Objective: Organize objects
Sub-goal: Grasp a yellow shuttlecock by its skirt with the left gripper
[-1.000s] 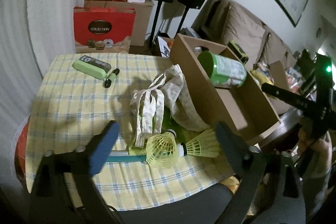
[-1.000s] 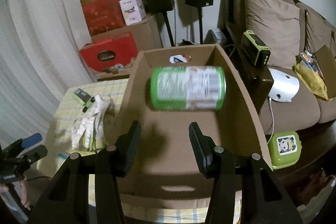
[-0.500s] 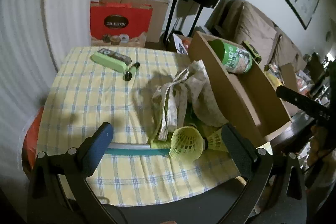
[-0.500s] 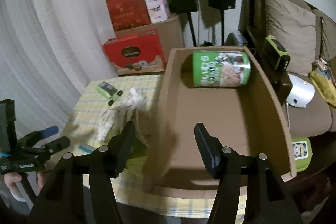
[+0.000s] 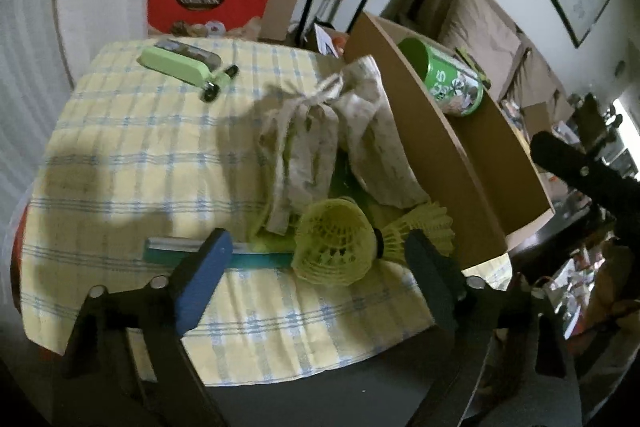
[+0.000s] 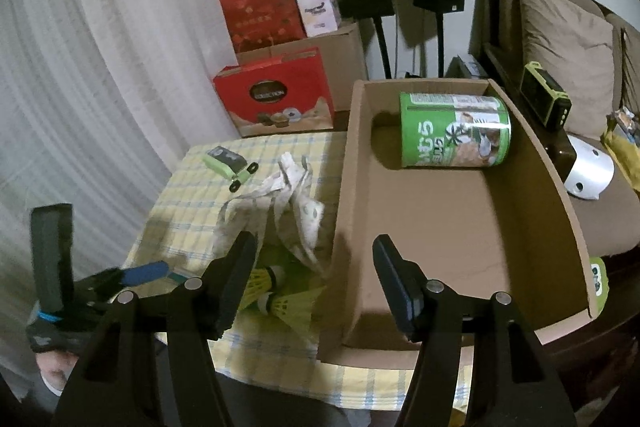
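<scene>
Two yellow-green shuttlecocks lie on the checked tablecloth at the near end of a cardboard box. My left gripper hangs just above and in front of them. Its jaws are closing with the larger shuttlecock between them, and the pads do not touch it. My right gripper stands open and empty above the box's near left wall. A green can lies on its side at the box's far end. A crumpled printed cloth bag rests against the box's left wall.
A pale green device with small black wheels lies at the table's far left. Under the shuttlecocks lies a teal strip. Red gift boxes, speakers on stands and a brown sofa stand behind the table.
The left gripper has sunk toward the shuttlecocks and its jaws have narrowed. The right gripper has drawn back from the can and shifted left over the box's wall, opening wider.
</scene>
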The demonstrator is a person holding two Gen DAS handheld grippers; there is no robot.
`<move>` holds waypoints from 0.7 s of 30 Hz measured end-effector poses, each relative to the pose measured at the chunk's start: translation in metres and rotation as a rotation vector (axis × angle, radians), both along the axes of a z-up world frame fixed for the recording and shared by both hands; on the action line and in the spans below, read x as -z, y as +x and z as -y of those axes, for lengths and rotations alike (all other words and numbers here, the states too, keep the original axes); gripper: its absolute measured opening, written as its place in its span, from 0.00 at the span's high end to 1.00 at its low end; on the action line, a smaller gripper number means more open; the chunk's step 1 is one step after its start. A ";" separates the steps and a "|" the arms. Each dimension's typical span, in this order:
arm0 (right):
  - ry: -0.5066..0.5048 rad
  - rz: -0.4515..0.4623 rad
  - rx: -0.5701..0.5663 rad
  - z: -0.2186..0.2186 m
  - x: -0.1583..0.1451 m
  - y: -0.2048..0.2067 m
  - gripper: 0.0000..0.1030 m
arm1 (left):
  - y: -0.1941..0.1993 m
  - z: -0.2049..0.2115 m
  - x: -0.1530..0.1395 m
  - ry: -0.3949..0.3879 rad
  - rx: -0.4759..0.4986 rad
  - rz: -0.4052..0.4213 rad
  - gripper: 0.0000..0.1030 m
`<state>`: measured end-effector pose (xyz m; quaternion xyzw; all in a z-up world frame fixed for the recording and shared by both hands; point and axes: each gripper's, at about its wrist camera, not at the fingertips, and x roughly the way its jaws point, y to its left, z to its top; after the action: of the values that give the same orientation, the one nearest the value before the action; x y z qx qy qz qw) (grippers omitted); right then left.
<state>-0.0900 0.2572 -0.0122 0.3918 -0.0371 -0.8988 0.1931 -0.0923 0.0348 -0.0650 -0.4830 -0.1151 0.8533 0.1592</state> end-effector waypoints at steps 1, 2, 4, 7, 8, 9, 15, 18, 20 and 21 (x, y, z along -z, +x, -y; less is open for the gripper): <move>-0.002 0.000 0.000 -0.001 0.000 0.001 0.39 | -0.001 -0.002 0.002 -0.001 0.007 0.005 0.25; -0.005 0.000 0.000 -0.002 0.000 0.001 0.39 | -0.003 -0.007 0.004 -0.014 0.014 0.009 0.29; -0.009 0.000 0.001 -0.003 0.000 0.002 0.39 | -0.006 -0.016 0.009 -0.059 0.020 0.012 0.37; -0.011 0.003 -0.001 -0.004 0.001 0.002 0.39 | -0.010 -0.024 0.014 -0.094 0.035 0.017 0.44; -0.011 0.005 -0.002 -0.004 0.001 0.003 0.39 | -0.011 -0.027 0.015 -0.105 0.039 0.016 0.47; -0.011 0.007 -0.002 -0.004 0.001 0.002 0.39 | -0.012 -0.030 0.016 -0.118 0.040 0.016 0.51; -0.012 0.007 -0.005 -0.004 0.001 0.004 0.39 | -0.014 -0.030 0.020 -0.122 0.030 0.022 0.60; -0.010 0.008 -0.008 -0.001 0.001 0.005 0.39 | -0.014 -0.027 0.019 -0.117 0.020 0.018 0.69; -0.008 0.011 -0.014 0.001 0.002 0.006 0.39 | -0.014 -0.025 0.017 -0.114 0.014 0.013 0.75; -0.006 0.012 -0.020 0.003 0.002 0.006 0.39 | -0.014 -0.024 0.016 -0.115 0.013 0.009 0.78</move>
<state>-0.0839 0.2546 -0.0142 0.3969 -0.0370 -0.8943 0.2031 -0.1061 0.0590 -0.0806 -0.4958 -0.0634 0.8554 0.1360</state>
